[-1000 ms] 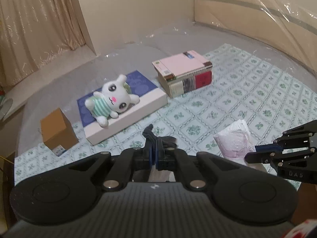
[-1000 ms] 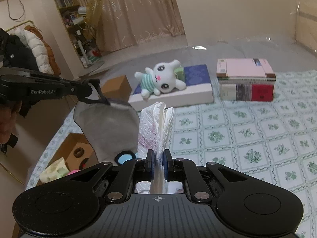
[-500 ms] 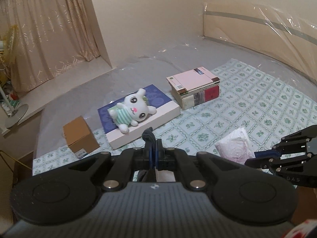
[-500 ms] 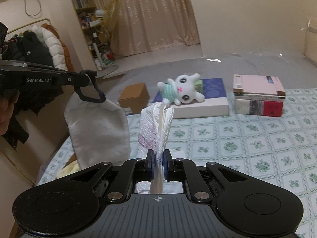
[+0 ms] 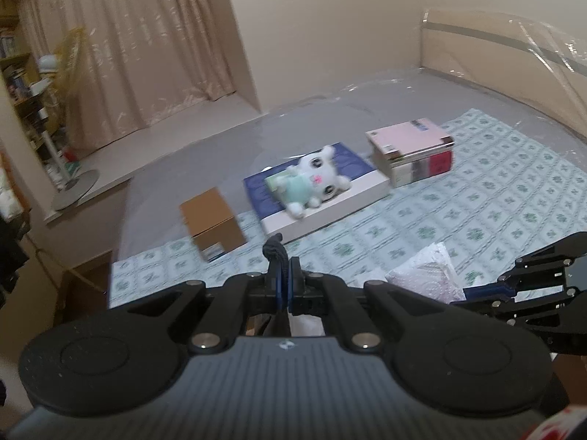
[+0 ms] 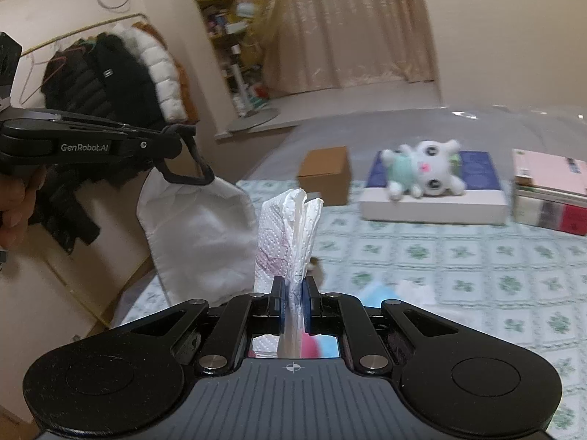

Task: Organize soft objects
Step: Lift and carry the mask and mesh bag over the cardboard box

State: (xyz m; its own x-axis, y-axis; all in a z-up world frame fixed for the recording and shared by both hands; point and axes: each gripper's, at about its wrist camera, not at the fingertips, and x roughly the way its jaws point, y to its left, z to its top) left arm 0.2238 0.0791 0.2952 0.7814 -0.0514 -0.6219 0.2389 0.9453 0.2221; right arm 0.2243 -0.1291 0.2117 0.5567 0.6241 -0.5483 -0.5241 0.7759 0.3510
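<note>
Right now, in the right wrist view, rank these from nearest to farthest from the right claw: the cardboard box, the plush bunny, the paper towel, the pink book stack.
1. Paper towel: clamped in the right claw, standing up from it.
2. Cardboard box: beyond, slightly right of centre.
3. Plush bunny: farther right, lying on the flat blue-topped box.
4. Pink book stack: far right edge, just past the bunny.

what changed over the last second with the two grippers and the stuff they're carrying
Both grippers have lifted and drawn back from the bed: the plush bunny, flat box and book stack now sit smaller and farther off. The white bag hangs higher, off the cardboard box it hung over before. Unchanged: the left gripper stays shut on the bag's black cord, the right gripper on the tissue pack. Nothing released.
</note>
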